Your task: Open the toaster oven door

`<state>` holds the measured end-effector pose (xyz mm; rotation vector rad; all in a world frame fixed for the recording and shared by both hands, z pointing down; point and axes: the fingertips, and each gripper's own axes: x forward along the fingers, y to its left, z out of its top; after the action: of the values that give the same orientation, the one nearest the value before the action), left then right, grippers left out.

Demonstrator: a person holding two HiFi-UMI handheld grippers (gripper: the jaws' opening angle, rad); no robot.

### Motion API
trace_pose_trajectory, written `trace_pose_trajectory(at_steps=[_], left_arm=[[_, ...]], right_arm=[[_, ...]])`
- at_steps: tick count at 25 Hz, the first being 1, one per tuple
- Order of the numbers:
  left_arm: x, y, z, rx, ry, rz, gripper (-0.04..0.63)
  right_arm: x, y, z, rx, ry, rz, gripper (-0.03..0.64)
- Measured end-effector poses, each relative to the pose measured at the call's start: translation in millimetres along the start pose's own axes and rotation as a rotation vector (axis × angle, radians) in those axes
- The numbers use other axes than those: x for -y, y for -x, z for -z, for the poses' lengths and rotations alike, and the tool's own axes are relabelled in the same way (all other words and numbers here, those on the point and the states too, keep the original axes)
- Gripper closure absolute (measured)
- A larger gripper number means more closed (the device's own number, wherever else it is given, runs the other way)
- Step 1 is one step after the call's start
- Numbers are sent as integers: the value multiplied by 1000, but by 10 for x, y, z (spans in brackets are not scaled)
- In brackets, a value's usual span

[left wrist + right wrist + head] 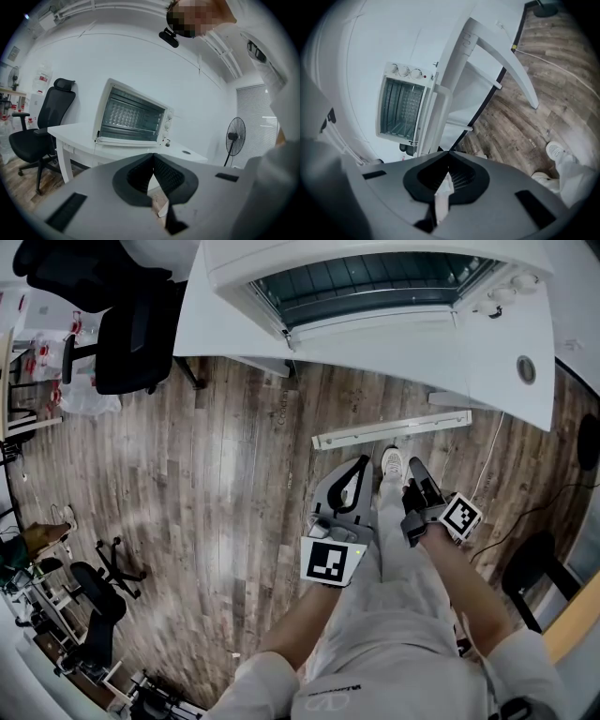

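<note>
Facing the shut toaster oven (pixel 375 282), we hold the left gripper (pixel 363 461) and the right gripper (pixel 413 465) well short of it, both with jaws pressed together.

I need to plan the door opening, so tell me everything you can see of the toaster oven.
The toaster oven is a white, boxy, metal-looking unit with a dark glass door, shut, wire racks showing behind it. Three knobs run down its right side. It stands upright on the white table by the wall; nothing else touches it.
</note>
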<state>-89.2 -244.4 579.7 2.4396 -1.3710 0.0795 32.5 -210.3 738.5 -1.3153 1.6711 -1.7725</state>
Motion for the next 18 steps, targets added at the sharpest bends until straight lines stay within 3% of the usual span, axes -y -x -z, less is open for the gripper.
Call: trace_pose_trajectory(at_steps=[5, 9, 18], left_arm=[[6, 98, 35, -12, 12, 20, 588], [4, 156, 51, -7, -8, 29, 588], [435, 292, -75, -4, -64, 49, 588]], right_arm=[[-36, 426, -86, 16, 305, 106, 600], [-225, 718, -267, 45, 527, 143, 600], [-514, 1432, -607, 116, 745, 145, 600]])
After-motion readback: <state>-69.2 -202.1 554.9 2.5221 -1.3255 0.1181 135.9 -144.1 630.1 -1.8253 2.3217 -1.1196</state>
